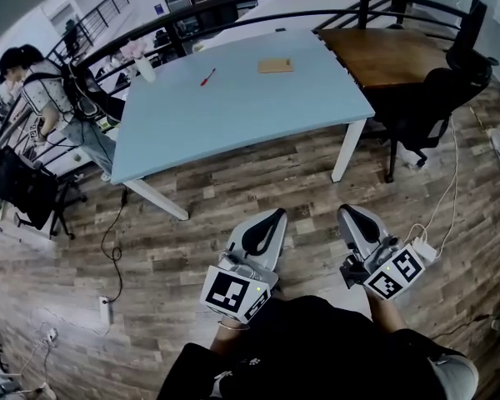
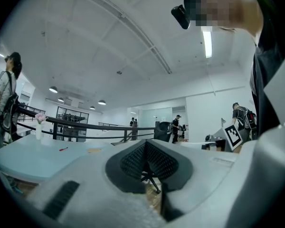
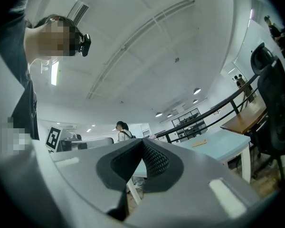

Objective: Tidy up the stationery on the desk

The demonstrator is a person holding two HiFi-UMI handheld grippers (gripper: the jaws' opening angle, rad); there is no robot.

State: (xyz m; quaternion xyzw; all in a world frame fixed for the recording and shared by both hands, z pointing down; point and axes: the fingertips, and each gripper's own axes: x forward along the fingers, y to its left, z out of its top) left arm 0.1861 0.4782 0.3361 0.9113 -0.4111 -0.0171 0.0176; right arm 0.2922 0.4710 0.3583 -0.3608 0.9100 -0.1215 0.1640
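Grippers: left gripper [image 1: 273,215] and right gripper [image 1: 351,211] are hovering over wooden floor [image 1: 192,248], jaws pressed together, empty.
Pen: slim red pen [image 1: 208,77] is lying on pale-blue desk [image 1: 233,115], well apart from both.

1x red pen [image 1: 208,77], 1x brn pad [image 1: 276,65], 1x blue desk [image 1: 233,119].

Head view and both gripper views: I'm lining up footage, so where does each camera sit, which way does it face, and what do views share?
Head view: on the person's head, looking steeply down at floor and blue table; left tongs, right tongs and the person's dark top show.
Left gripper view: on the left tongs, tilted up toward table and ceiling; its shut jaws and that top show.
Right gripper view: on the right tongs, tilted up; its shut jaws show.
Shared: all three show the table and brown pad.
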